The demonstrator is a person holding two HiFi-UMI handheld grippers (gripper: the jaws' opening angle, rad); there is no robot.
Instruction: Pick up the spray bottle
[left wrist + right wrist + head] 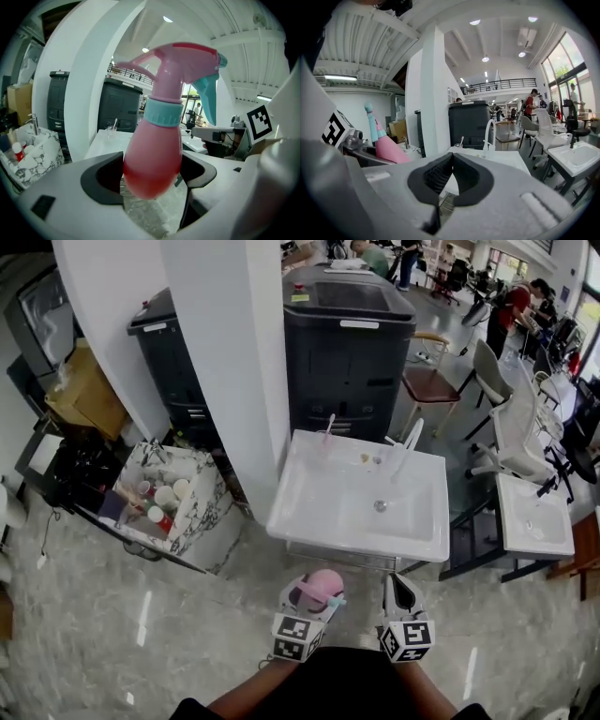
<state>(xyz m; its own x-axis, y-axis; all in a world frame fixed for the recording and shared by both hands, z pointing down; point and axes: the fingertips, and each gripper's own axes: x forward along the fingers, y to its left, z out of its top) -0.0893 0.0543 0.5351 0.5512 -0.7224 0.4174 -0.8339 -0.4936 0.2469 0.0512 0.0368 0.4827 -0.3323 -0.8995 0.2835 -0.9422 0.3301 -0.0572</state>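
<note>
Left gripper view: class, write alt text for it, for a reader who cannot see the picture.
A pink spray bottle with a teal collar and trigger stands upright, clamped between the black jaws of the left hand-held gripper. Behind it are a white column, dark bins and a white sink top.

Head overhead; all views share sink point(361, 498)

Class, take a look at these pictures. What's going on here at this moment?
A person holds a hand-held gripper in each hand. The left hand-held gripper is shut on a pink spray bottle, held in the air in front of a white sink. The right hand-held gripper is shut and empty beside it.
</note>
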